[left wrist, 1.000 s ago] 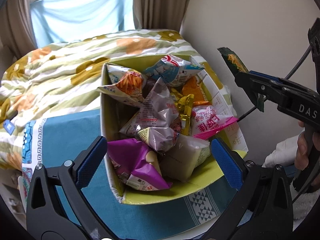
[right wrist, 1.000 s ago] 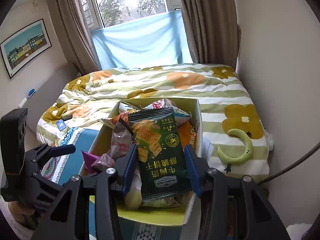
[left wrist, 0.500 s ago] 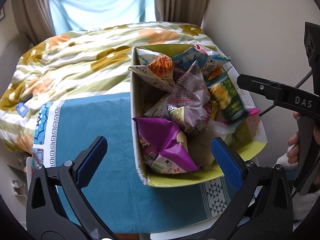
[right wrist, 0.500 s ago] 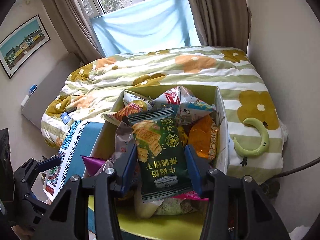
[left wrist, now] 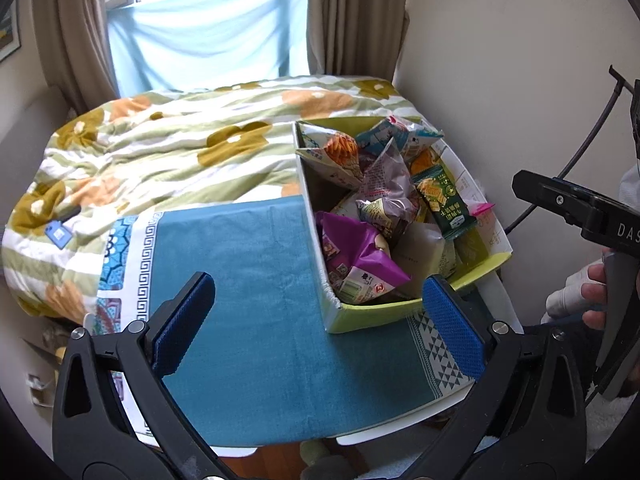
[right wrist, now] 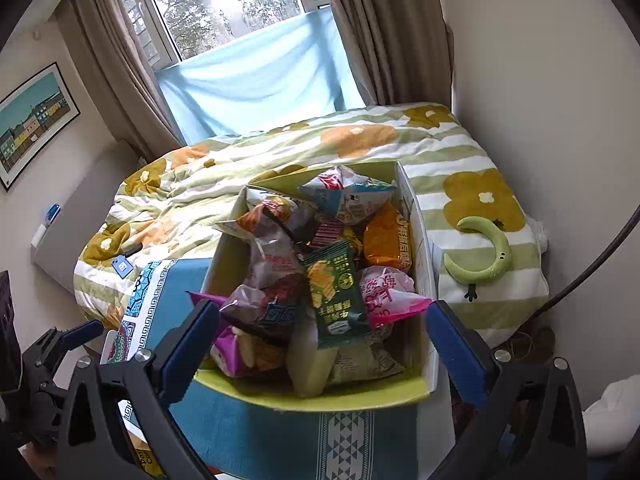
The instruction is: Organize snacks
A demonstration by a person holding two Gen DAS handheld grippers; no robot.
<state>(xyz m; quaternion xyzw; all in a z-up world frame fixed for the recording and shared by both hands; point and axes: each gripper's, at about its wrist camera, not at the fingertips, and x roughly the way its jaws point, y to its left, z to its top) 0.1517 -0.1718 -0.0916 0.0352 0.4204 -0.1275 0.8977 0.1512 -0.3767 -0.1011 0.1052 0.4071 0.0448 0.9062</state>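
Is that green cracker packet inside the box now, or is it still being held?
Inside. The green cracker packet lies on the other snacks in the box; the right gripper, jaws just opened, stands wide and clear of it.

Daylight enters from the window (right wrist: 236, 0) at twelve o'clock in both views, soft and even, with the panes blown out to white glare in the right wrist view. The pale blue cloth (left wrist: 204, 36) below glows translucent. Shadows are faint. Focus is crisp at centre; fisheye bending curves the walls, and a black vignette rings the corners of each view.
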